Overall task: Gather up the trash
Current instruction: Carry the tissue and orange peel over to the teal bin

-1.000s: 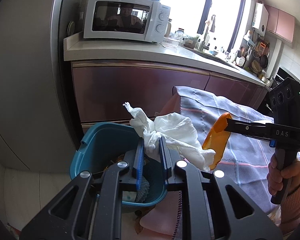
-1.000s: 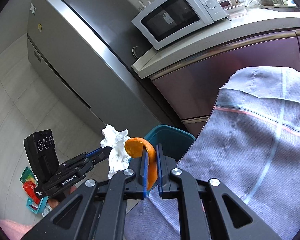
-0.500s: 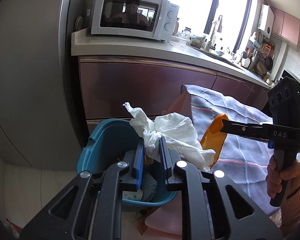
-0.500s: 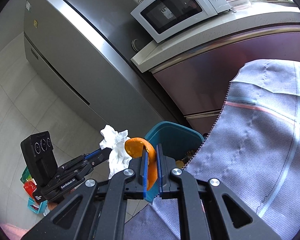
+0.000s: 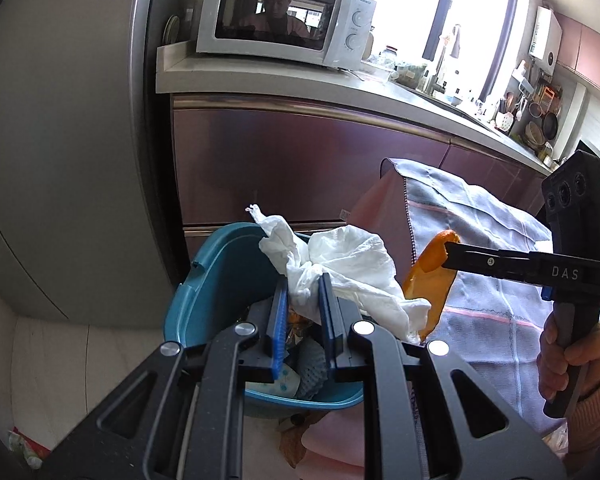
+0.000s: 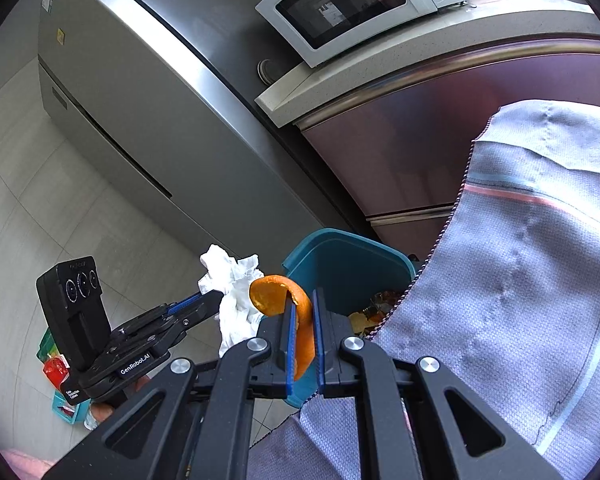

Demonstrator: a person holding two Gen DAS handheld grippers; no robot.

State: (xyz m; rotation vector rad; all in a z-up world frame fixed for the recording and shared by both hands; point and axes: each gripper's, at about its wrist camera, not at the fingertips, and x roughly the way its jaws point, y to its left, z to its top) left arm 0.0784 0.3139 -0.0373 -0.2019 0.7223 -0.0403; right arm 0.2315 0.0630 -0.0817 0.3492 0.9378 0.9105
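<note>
Two bits of trash in hand, neither dropped yet. Crumpled white tissue [image 5: 340,264] is pinched between the narrow jaws of the left gripper [image 5: 304,300], held right over the open mouth of the teal bin [image 5: 216,280]; it's thin, creased, floppy paper w/ a twisted tail sticking up and a loose flap hanging toward the right. Orange peel [image 6: 296,312] is clamped in the right gripper [image 6: 302,320], jaws nearly closed on it; a curled strip, glossy pitted skin outside, paler inside, stiff enough to keep its curve. Seen from the left wrist the peel hangs beside the bin over the cloth edge, not yet above the opening, prob. needs to come across a bit. Bin is smooth hard plastic w/ rounded corners and already holds stuff: foam fruit net, wrapper bits, brownish scraps, so part of the job looks done. Left to do, I'd say: release both pieces into it, then get whatever's still lying around; a red wrapper & packets [image 6: 56,372] lie on the tiled floor. Beside the bin, a grey-blue woven cloth [image 6: 520,300] w/ pink and blue stripes drapes over a surface, coarse weave. Behind: glossy mauve cabinets [image 5: 300,160].
</note>
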